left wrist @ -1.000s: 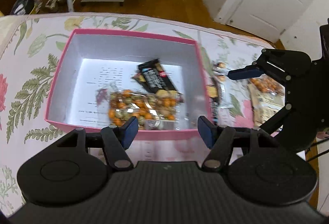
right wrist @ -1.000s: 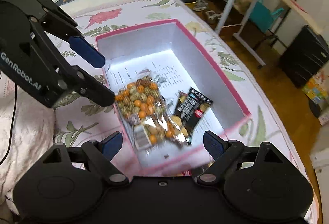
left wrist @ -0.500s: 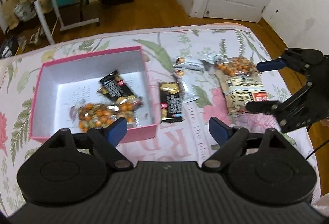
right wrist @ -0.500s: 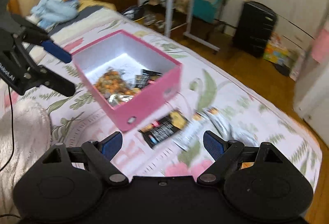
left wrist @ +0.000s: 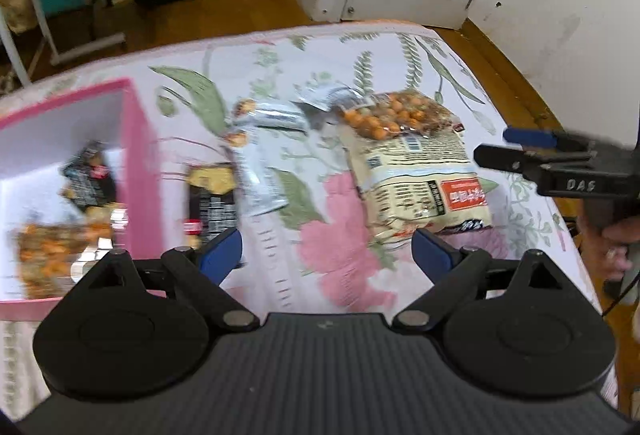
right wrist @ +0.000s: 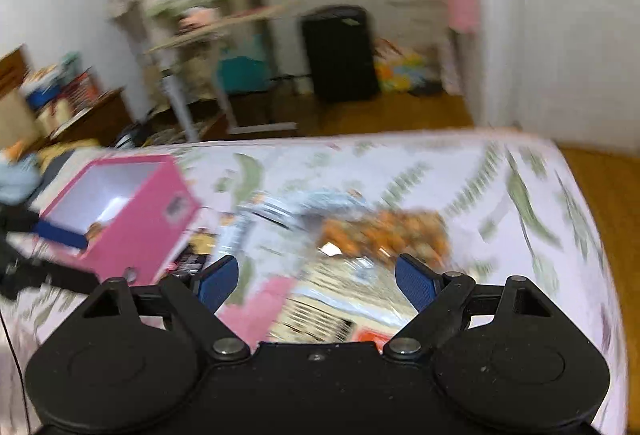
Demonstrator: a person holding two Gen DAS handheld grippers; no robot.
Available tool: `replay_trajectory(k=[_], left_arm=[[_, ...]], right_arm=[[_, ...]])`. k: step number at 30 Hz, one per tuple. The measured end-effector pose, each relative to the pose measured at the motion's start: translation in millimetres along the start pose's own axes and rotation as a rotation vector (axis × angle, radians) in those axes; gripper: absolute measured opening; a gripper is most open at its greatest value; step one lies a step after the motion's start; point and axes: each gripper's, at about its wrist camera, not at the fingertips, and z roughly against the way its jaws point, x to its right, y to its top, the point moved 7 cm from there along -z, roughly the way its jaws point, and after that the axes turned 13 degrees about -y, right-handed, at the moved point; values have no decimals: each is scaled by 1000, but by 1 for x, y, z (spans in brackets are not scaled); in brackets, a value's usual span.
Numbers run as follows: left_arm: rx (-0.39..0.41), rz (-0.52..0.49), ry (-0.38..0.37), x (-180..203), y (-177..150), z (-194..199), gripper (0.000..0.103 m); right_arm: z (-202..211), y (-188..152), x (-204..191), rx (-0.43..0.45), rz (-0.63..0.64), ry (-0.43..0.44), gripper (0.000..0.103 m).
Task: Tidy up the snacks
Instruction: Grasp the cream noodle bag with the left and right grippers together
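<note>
**Observer:** Starting nearest the cameras, what did you have?

**Operator:** My left gripper (left wrist: 327, 253) stood spread wide with nothing between the pads; its jaws had just been opening. Only flowered bedspread (left wrist: 340, 259) lay in the gap. My right gripper (right wrist: 316, 281) was spread too, and empty.

**Observer:** And the next snack?

**Operator:** The big cream bag of orange nuts (left wrist: 416, 171) lay at about one o'clock from the left gripper, just past its right pad. Its long axis ran away from me, roughly six to twelve, clear window end farthest. In the right wrist view that same bag sat straight ahead at twelve, partly under the jaws, so I judged the right hand the better placed to take it across its width.

**Observer:** Anything smaller?

**Operator:** A black bar (left wrist: 212, 203) at eleven o'clock, just beside the pink box (left wrist: 140, 171), then a silver packet (left wrist: 260, 179) near twelve, with two more small packets beyond it. The box was at nine to ten o'clock, already holding a nut bag and a dark bar.

**Observer:** What did one view give that the other lacked?

**Operator:** The left view showed the box's contents and the right gripper from the side at three o'clock. The right view, badly blurred, showed only the box's outer wall, but it alone showed the bag centred under that gripper.
</note>
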Motion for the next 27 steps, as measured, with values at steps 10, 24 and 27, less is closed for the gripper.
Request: replay_trajectory(k=[10, 24, 27], left_arm=[[13, 187, -97, -6, 12, -105, 80], [-89, 300, -263, 6, 12, -175, 54], [-111, 253, -219, 16, 6, -170, 54]], right_arm=[[-68, -55, 44, -67, -99, -122, 89], [-92, -65, 35, -129, -88, 67, 103], [-86, -67, 20, -189, -80, 91, 103]])
